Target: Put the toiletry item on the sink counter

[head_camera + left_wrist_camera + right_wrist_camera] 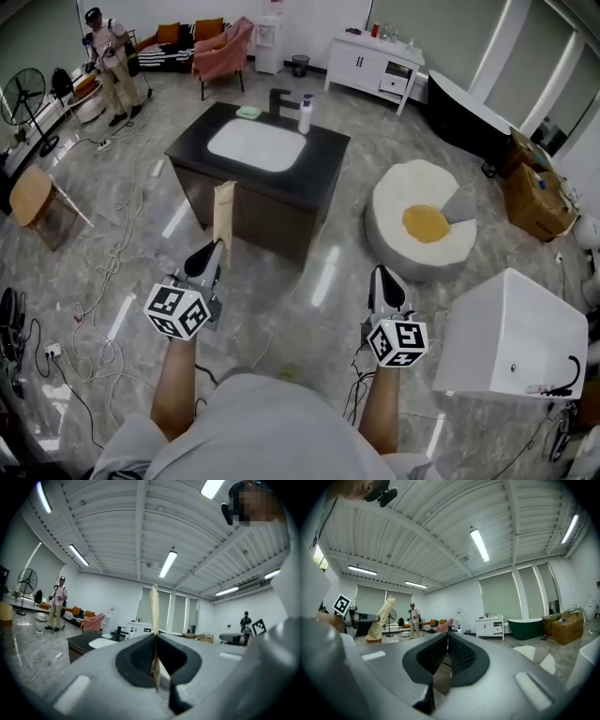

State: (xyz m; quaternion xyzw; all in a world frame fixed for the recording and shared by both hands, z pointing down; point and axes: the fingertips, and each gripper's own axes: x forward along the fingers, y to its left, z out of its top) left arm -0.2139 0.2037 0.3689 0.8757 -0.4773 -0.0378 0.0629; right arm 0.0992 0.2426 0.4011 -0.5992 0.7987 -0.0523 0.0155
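Note:
A flat tan tube, the toiletry item [224,212], stands upright in my left gripper [214,249], which is shut on its lower end. In the left gripper view the tube [154,607] rises edge-on from between the closed jaws of the left gripper [154,637]. The black sink counter [319,173] with its white basin [257,145] lies ahead of the tube, some way off. My right gripper [383,279] hangs at the right over the floor, shut with nothing in it. The right gripper view shows that right gripper [447,634] and the tan tube [380,617] off to the left.
On the counter stand a black faucet [278,99], a pump bottle [305,113] and a green pad [248,112]. A round white seat with an orange centre [422,230] and a white box [511,333] are on the right. Cables [103,272] run over the floor on the left, near a wooden stool [37,197].

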